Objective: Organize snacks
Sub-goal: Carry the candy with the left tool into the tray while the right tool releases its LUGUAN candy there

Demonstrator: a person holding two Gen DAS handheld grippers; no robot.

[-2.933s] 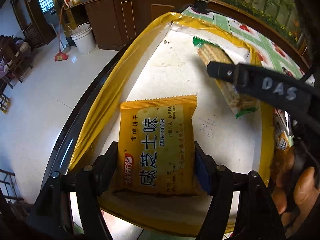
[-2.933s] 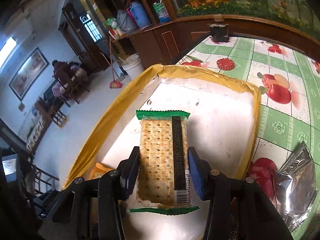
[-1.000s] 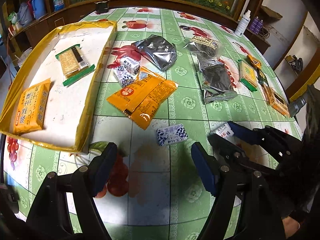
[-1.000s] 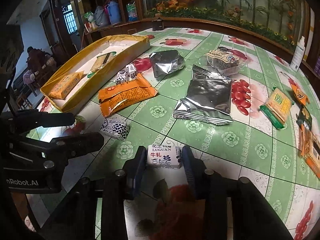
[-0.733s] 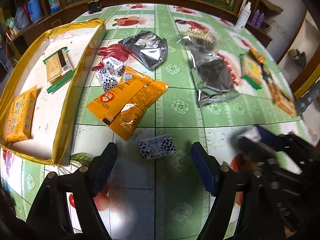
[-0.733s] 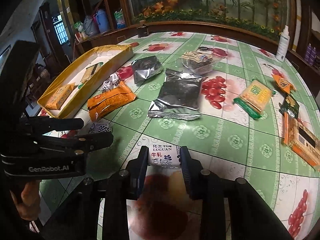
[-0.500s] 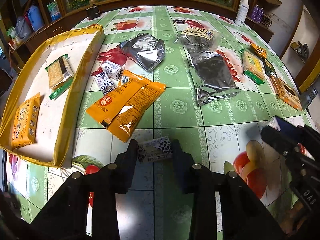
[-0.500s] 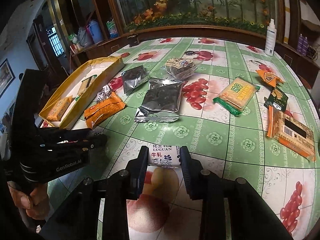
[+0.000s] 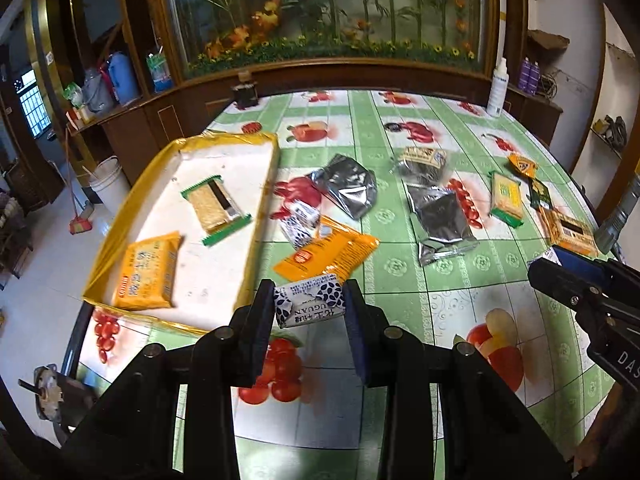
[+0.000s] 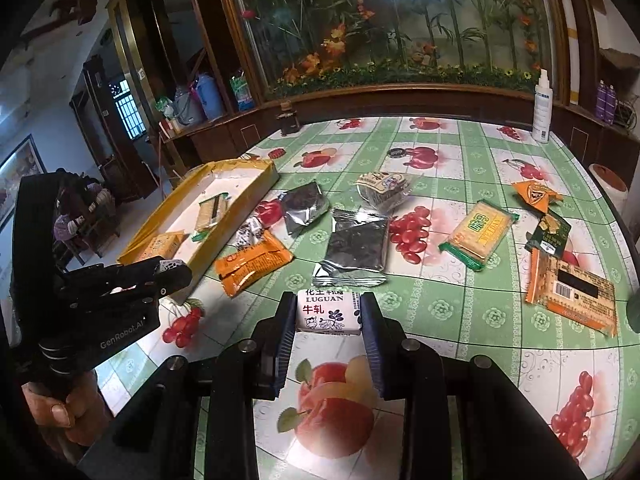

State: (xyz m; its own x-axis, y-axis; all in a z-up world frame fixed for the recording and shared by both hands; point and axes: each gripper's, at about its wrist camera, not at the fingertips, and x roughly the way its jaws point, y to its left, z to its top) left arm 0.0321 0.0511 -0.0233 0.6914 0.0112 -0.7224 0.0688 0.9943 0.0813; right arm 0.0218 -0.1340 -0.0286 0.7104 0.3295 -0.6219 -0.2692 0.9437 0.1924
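Observation:
My left gripper (image 9: 308, 304) is shut on a small white nougat candy with dark spots (image 9: 310, 306), held above the table near the yellow tray (image 9: 256, 216). The tray holds an orange biscuit pack (image 9: 148, 276) and a green-edged cracker pack (image 9: 216, 208). My right gripper (image 10: 328, 314) is shut on a white LUGUAN nougat candy (image 10: 326, 312) above the table's front. Two more spotted candies (image 9: 300, 220) lie beside the tray, next to two orange packs (image 9: 328, 256).
Silver foil packs (image 9: 348, 188), a clear-wrapped dark snack (image 9: 424, 160), a green cracker pack (image 9: 506, 196) and orange packs (image 9: 568, 232) lie across the fruit-print tablecloth (image 9: 440, 300). A spray bottle (image 9: 496, 92) stands at the far edge. The floor drops off left of the tray.
My left gripper closed on the spotted candy and lifted it from the table. My right gripper rose with its candy held. Earlier both grippers set the biscuit and cracker packs in the tray.

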